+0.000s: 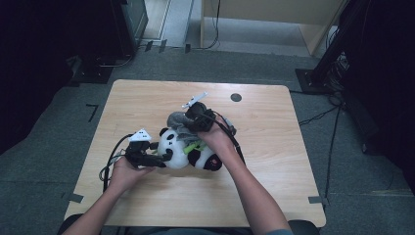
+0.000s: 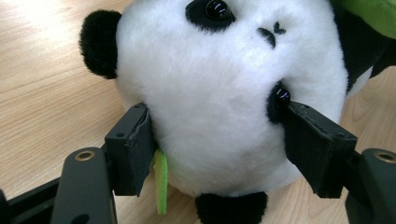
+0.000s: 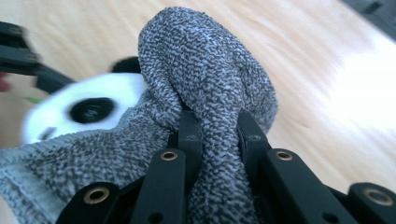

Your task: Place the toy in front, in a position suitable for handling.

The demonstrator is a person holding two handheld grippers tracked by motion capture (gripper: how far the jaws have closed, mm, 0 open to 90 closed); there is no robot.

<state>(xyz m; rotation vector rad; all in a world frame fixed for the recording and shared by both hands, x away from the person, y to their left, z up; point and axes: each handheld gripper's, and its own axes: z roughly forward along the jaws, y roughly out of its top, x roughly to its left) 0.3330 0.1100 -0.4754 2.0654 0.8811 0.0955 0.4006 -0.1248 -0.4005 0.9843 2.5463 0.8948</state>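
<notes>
Wooden table (image 1: 274, 161), dark carpet around. Plush panda (image 2: 224, 107) lies at centre, its head clamped between the widely spread jaws of the left gripper (image 2: 219, 154). Right gripper (image 3: 219, 135), jaws nearly closed, pinches a grey knit sock (image 3: 205, 79) over the panda. Step: dressing the toy. Next, probably: draw the sock's opening onto the head.

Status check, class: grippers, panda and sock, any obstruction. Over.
Left gripper clamps panda's head. Right gripper shut on grey sock. Nothing blocking.
</notes>
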